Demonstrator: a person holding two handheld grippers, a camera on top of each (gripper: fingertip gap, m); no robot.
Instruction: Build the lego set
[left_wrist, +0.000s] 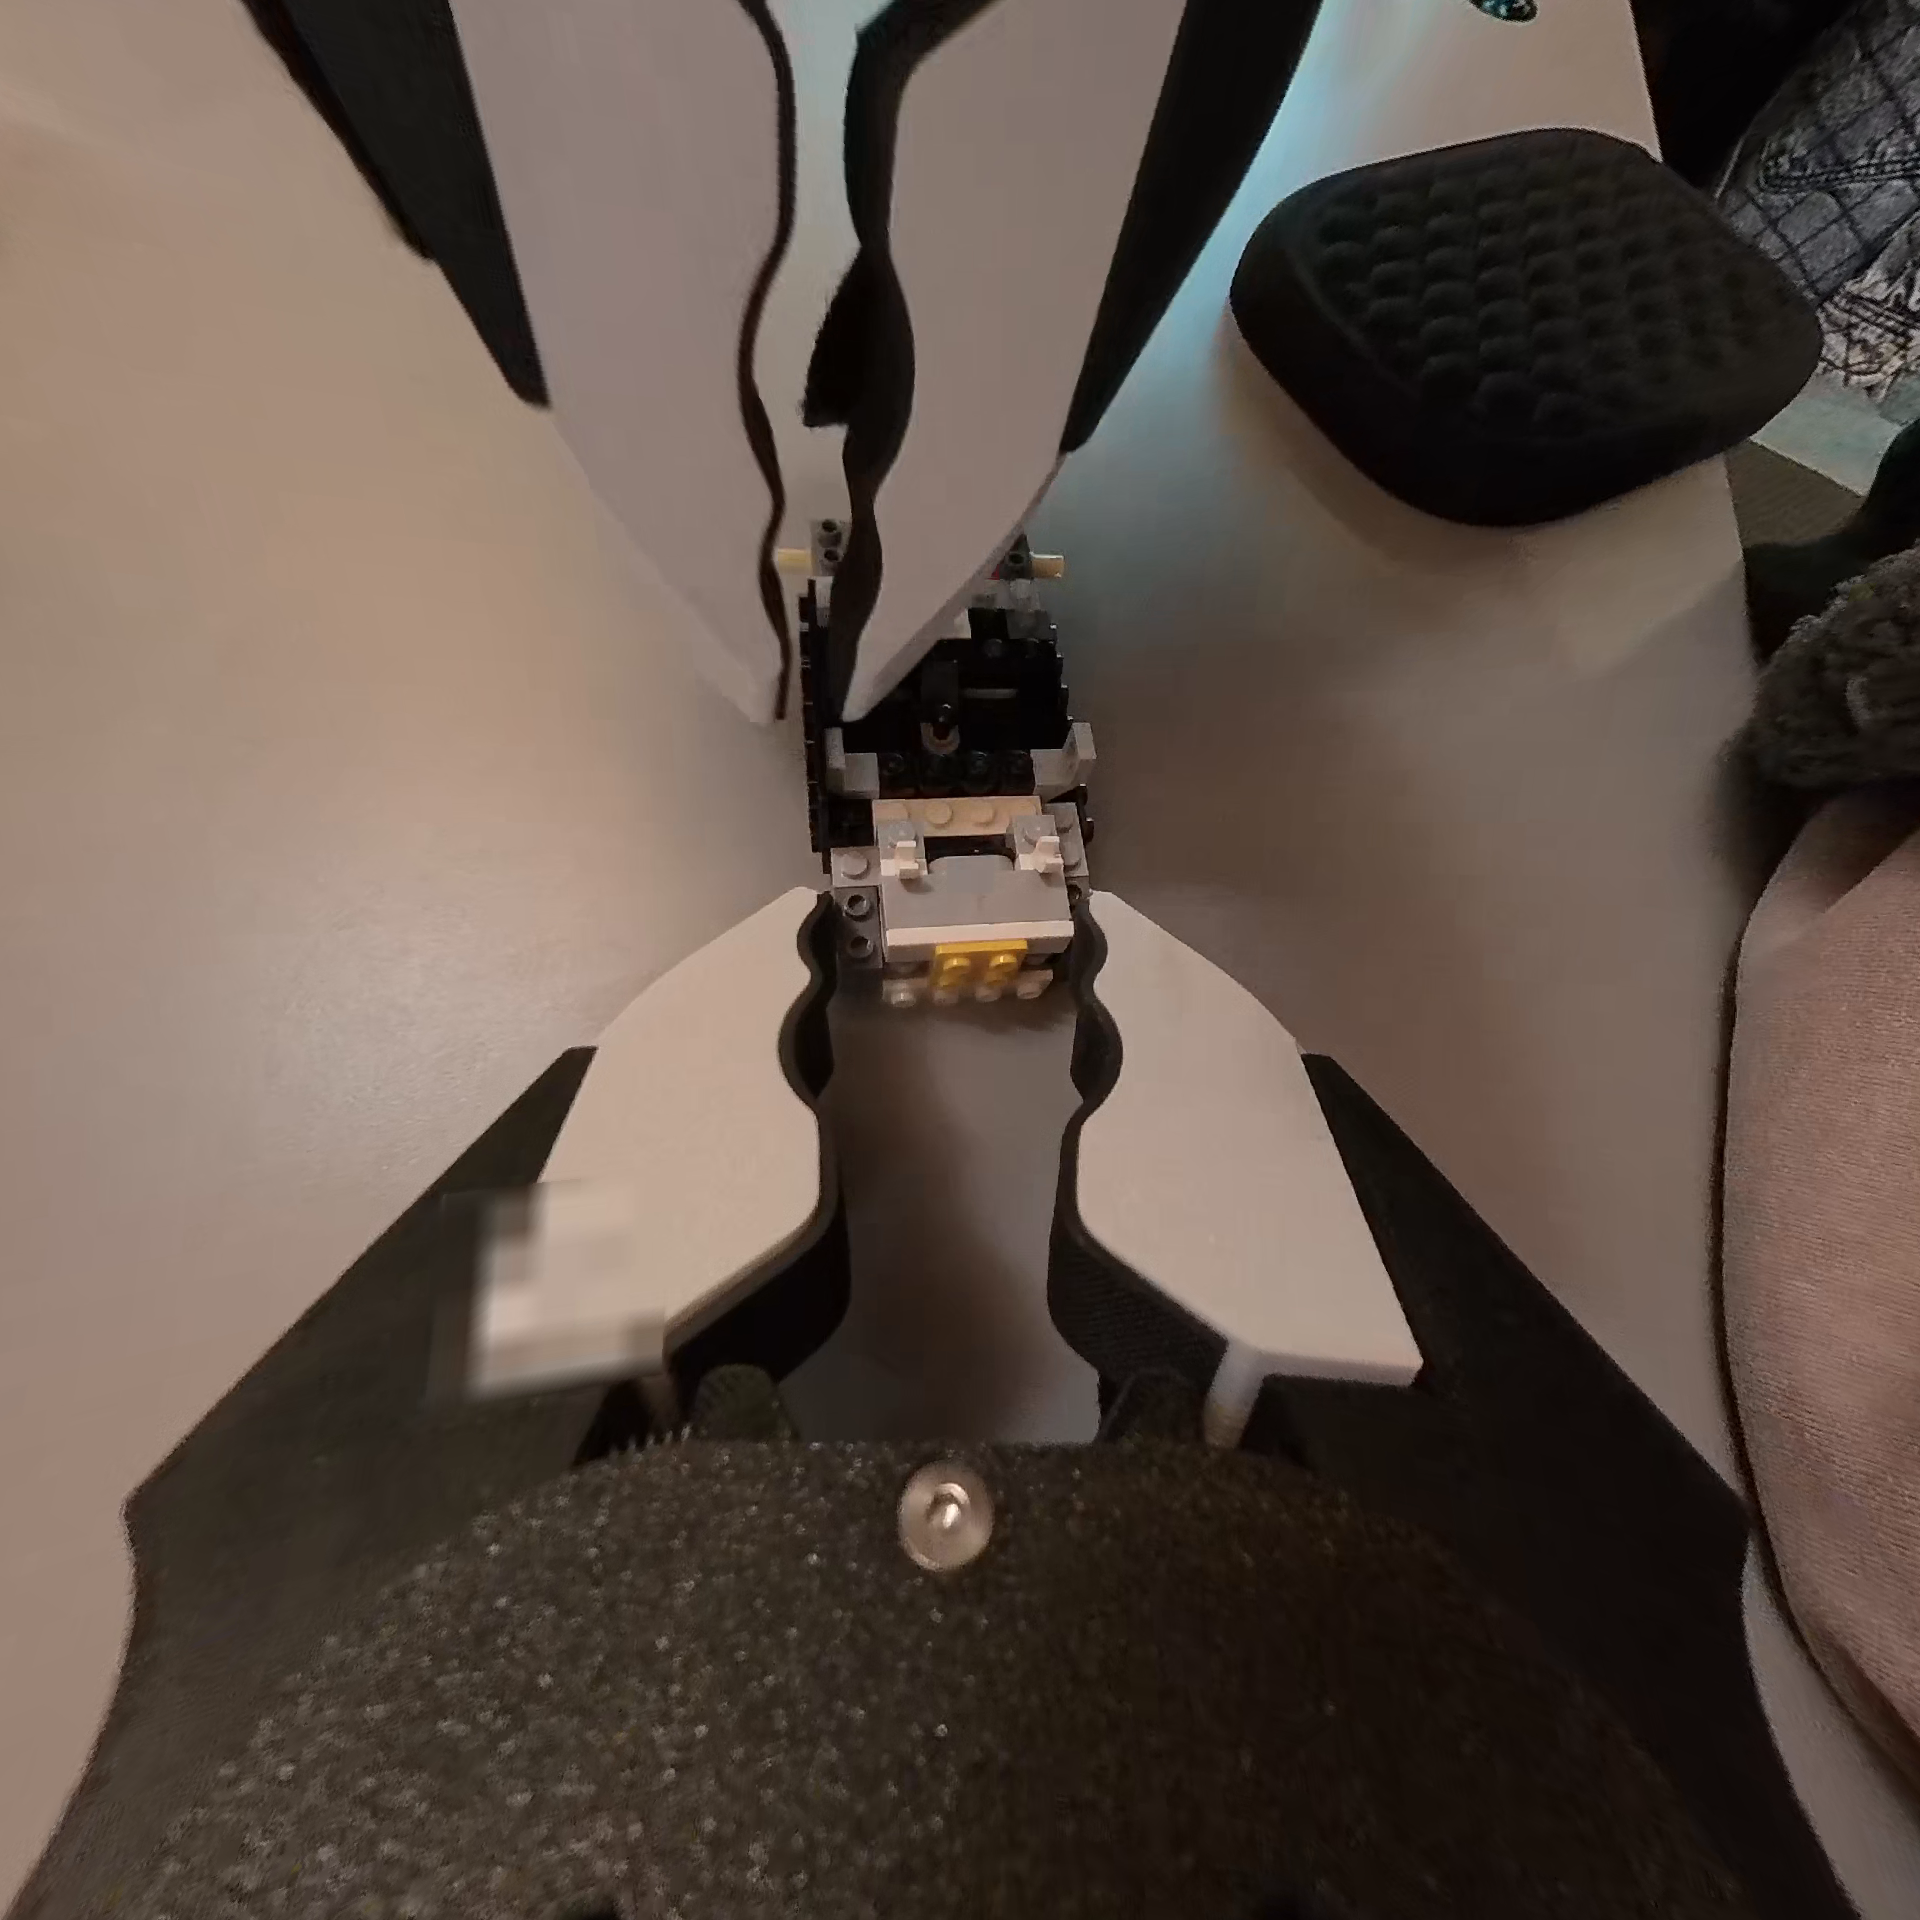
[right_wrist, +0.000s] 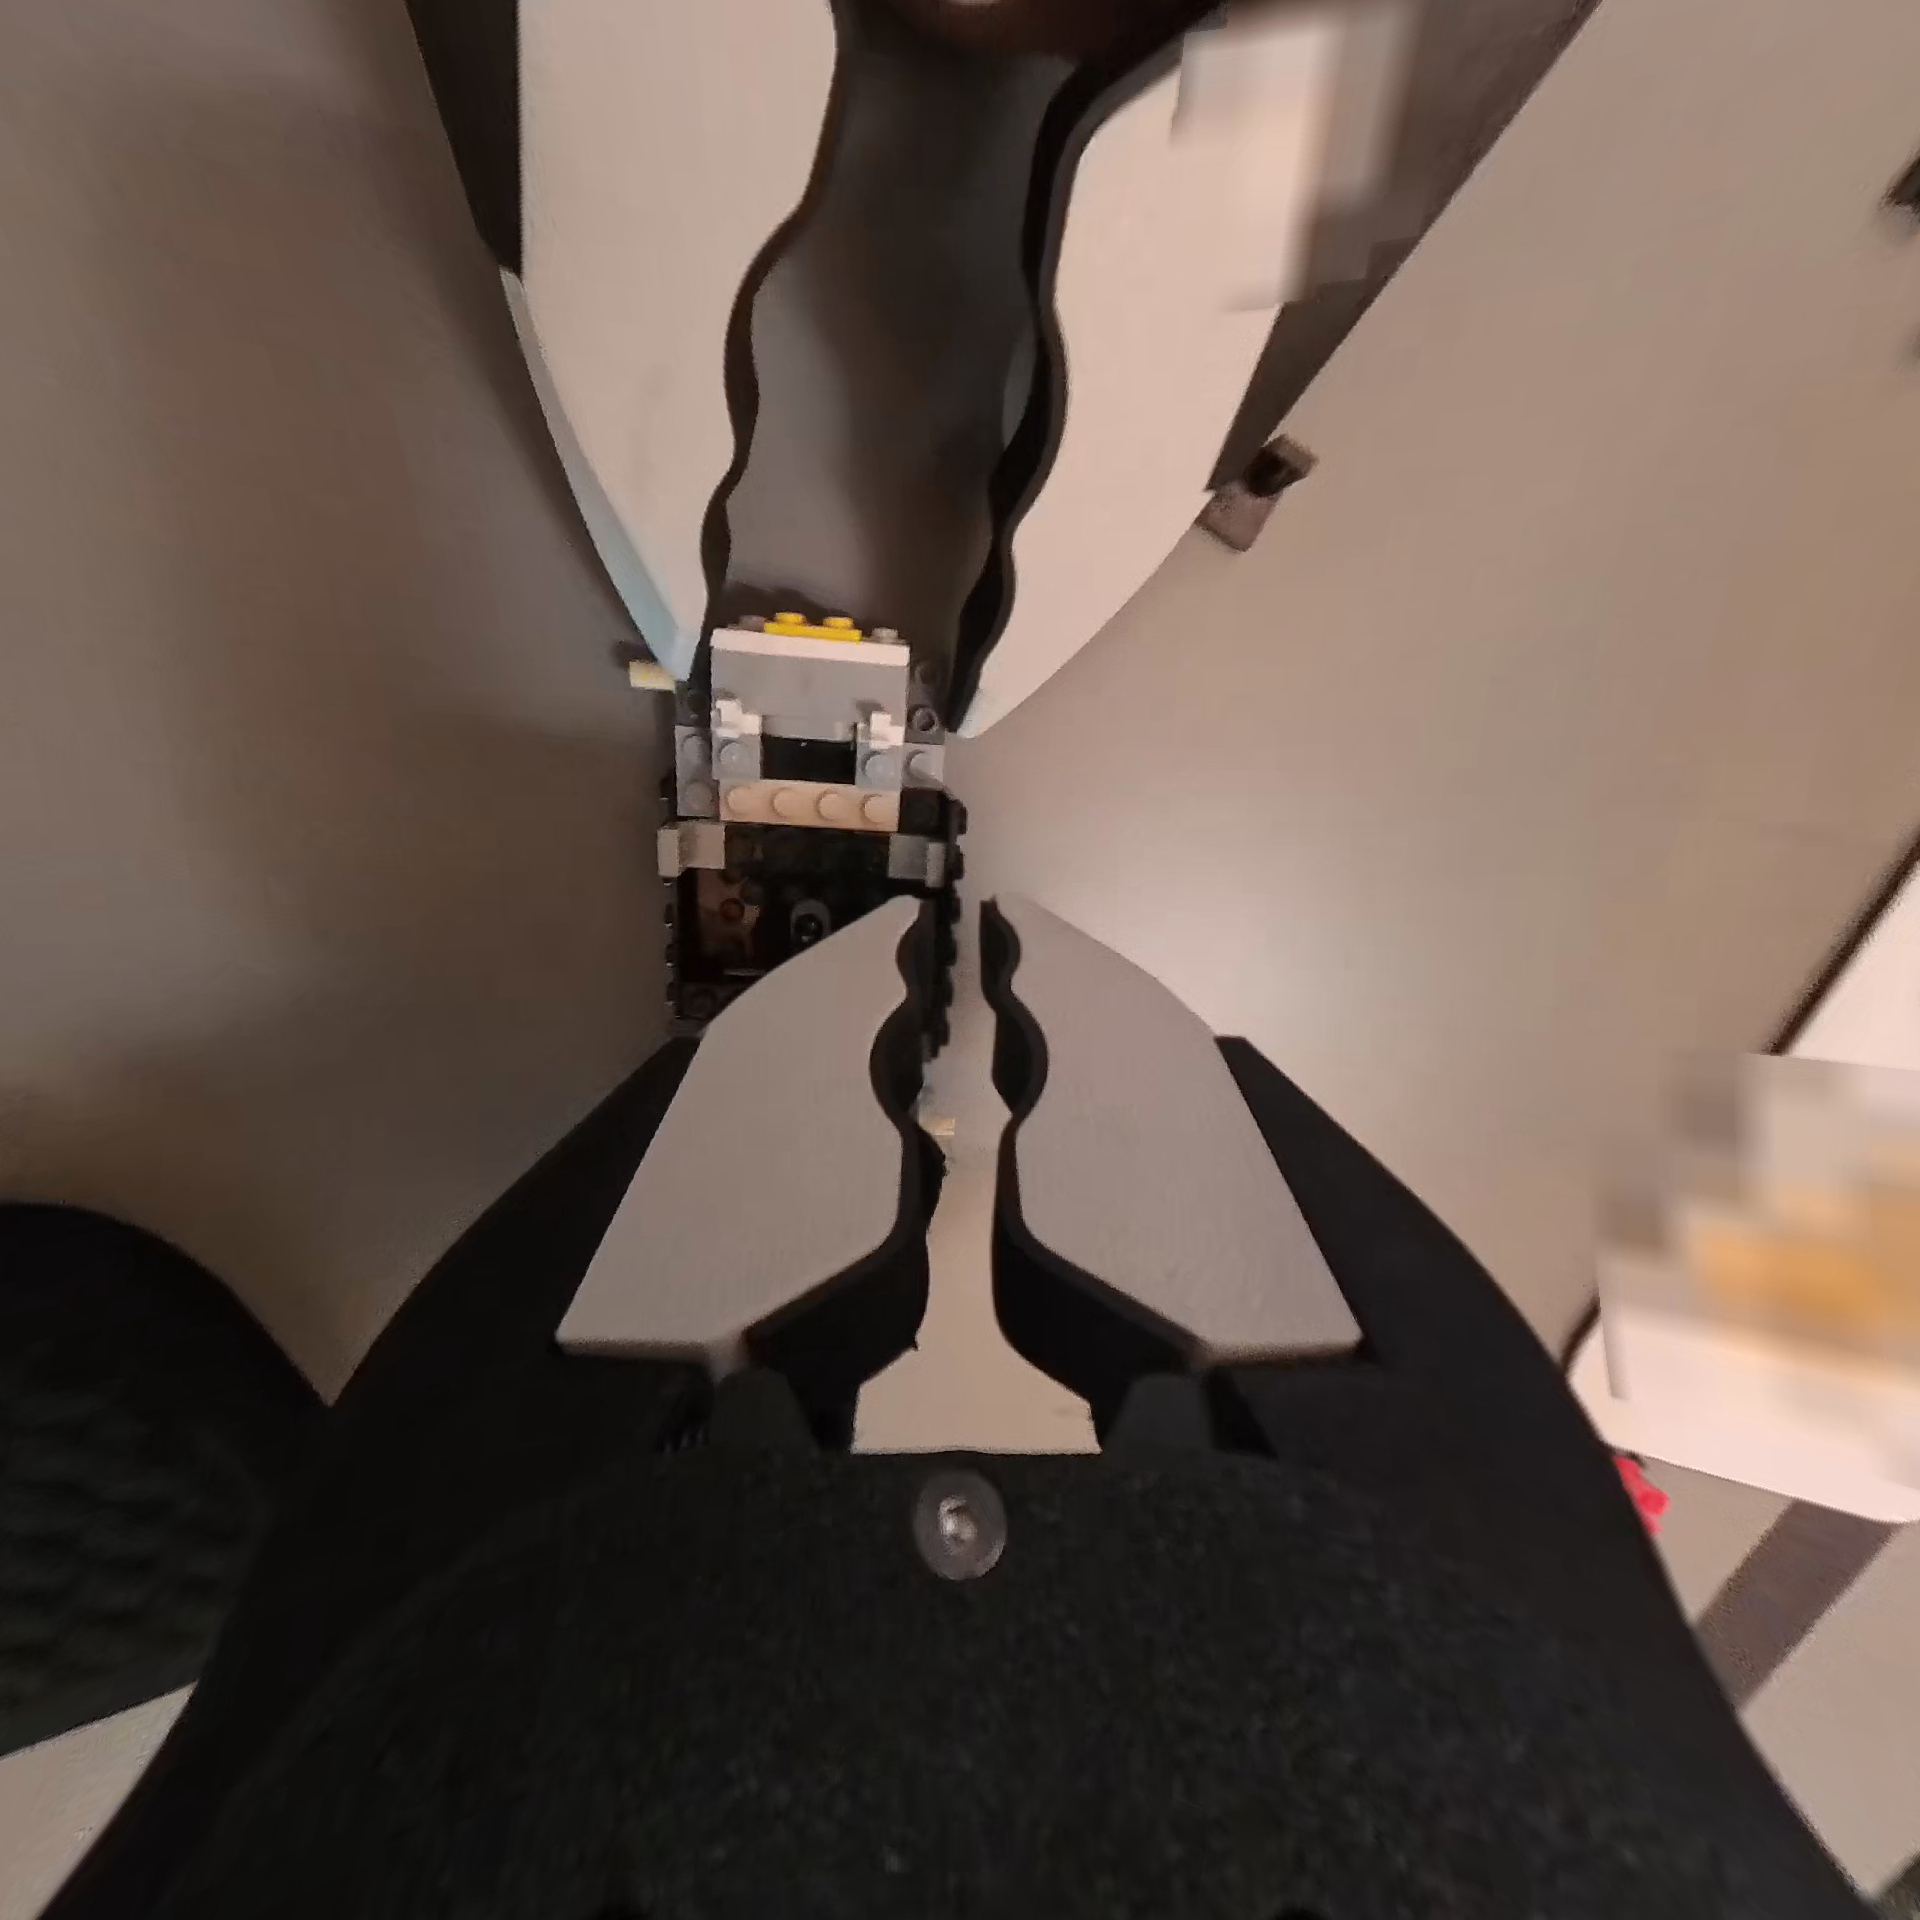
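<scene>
Left gripper (left_wrist: 951, 935) jaws straddle the rigid, light lego model (left_wrist: 951, 831) at its grey end, right gripper (right_wrist: 951, 914) jaws pinching its fragile black side wall.

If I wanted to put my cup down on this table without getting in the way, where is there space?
The table is bare on the side of the lego model away from the black wrist rest. Between the model and that rest lies a narrower bare strip. The middle is crowded: the left gripper and right gripper close in on the model from opposite ends.
</scene>
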